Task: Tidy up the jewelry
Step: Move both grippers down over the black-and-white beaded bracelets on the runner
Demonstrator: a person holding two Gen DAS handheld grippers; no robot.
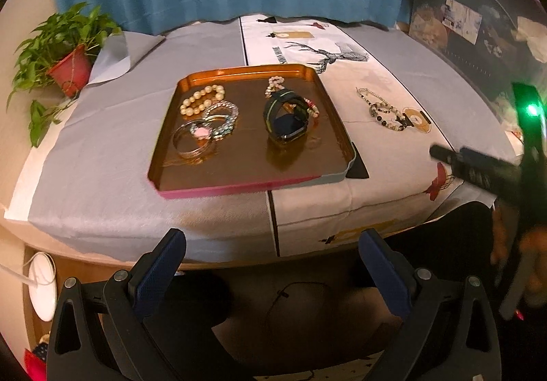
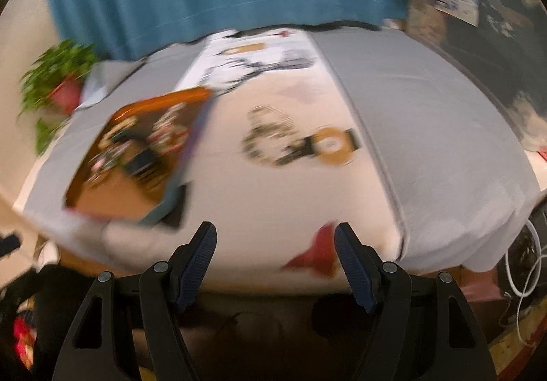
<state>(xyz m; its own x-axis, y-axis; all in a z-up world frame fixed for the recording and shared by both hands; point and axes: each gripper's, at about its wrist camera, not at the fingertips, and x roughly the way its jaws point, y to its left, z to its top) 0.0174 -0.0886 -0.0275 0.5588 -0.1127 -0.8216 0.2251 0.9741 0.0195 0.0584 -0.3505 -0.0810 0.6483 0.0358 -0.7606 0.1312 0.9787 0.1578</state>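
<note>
Mostly sorted: most pieces already lie in the copper tray (image 1: 246, 162), which sits on the cloth-covered table (image 1: 102, 176) near its front edge — likely so both hands reach it easily.
Tray, left half: a pearl bracelet (image 1: 201, 100), a crystal bracelet (image 1: 224, 114) and thin bangles (image 1: 193, 143) lie overlapping in one cluster.
Tray, right half: a dark watch (image 1: 286, 119) stands on its looped strap, with a pale beaded strand (image 1: 275, 85) behind it and another bead piece beside it.
Piece left out: a beaded bracelet (image 1: 384, 111) lies flat on the cloth to the right of the tray, well apart from it; it seems to be the remaining thing to move.
Its axis: the strand runs from a thin chain end at the far left toward the near right, where a dark end lies over a printed orange circle — the loop is stretched along that diagonal. In the right wrist view it is too blurred to read finer detail.
Left gripper (image 1: 271, 258): jaws apart, empty, held back at the table's front edge, facing the tray.
Right gripper (image 2: 275, 256): jaws apart, empty, low at the front edge and pointed toward the loose bracelet (image 2: 270, 138); the heavy blur suggests it is moving.
Likely step: a reach for the loose bracelet, judging by that aim.
Bystander: a potted plant (image 1: 65, 49) at the far left corner.
</note>
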